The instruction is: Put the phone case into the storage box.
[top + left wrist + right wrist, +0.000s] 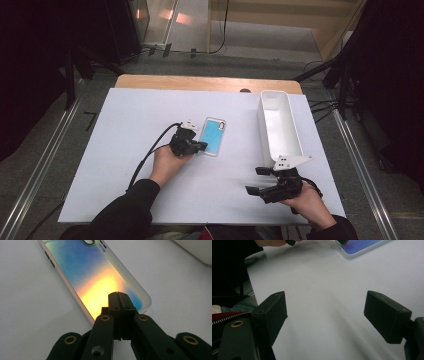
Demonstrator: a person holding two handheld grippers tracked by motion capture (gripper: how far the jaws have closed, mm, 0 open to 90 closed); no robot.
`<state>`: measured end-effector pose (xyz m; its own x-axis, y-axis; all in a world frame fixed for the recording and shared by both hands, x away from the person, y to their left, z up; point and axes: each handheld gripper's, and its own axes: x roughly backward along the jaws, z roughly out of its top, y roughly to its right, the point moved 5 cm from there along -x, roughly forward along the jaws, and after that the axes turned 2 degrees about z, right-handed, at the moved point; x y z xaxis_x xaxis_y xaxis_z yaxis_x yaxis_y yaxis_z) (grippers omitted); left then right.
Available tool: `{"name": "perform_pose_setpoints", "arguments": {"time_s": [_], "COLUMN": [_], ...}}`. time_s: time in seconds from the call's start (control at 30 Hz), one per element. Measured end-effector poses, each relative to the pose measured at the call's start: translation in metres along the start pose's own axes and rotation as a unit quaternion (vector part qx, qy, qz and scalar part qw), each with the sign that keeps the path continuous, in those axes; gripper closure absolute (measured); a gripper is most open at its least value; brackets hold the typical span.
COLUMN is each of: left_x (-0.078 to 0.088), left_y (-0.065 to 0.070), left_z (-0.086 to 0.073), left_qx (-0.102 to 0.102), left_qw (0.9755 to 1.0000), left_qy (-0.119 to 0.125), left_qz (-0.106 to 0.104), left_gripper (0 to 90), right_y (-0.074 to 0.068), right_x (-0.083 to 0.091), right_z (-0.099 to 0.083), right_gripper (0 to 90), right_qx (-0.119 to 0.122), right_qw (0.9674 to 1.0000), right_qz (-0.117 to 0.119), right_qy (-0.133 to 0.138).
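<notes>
Slippage is the likeliest trouble here: the left gripper (196, 145) has its fingers (119, 305) pressed fully together with nothing between them, their tip poised over the near end of the flat, translucent phone case with a blue-to-yellow sheen (214, 136), and whether it touches the case cannot be told. If the closed tip is meant to push or pin the case, the smooth plastic on the smooth white desk (125, 150) could skate away or spin rather than travel straight, and it lies too flat for closed fingers to get under an edge. The case rests on the desk to the left of the tall, narrow white plastic bin (278, 125), apart from it, with its camera cutout at the end farther from the person. The right gripper (261, 181) waits in front of the bin's near end with its fingers (270, 315) spread wide and empty; a careless sweep from there could knock the bin over. The left gripper view gives what the high view cannot: the shut seam of the fingers and the iridescent yellow patch right beneath them. The right gripper view shows the wide gap of bare desk between its own fingers and a corner of the case (359, 247) far off, while the high view alone lays out both hands, case and bin together.
</notes>
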<state>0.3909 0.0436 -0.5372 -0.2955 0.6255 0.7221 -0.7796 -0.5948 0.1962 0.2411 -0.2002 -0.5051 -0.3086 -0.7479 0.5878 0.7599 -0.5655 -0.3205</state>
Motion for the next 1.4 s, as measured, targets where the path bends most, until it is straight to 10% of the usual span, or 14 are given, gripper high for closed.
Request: {"name": "perform_pose_setpoints", "arguments": {"time_s": [1.4], "left_x": [0.033], "left_y": [0.008], "left_z": [-0.033], "left_qx": [-0.005], "left_qw": [0.9988], "left_qy": [-0.049], "left_qz": [-0.006], "left_gripper": [89.2], "right_y": [0.0], "right_x": [-0.002], "right_z": [0.001], "right_gripper": [17.3], "right_qx": [0.003], "right_qw": [1.0], "right_qz": [0.0], "right_qy": [-0.002]}}
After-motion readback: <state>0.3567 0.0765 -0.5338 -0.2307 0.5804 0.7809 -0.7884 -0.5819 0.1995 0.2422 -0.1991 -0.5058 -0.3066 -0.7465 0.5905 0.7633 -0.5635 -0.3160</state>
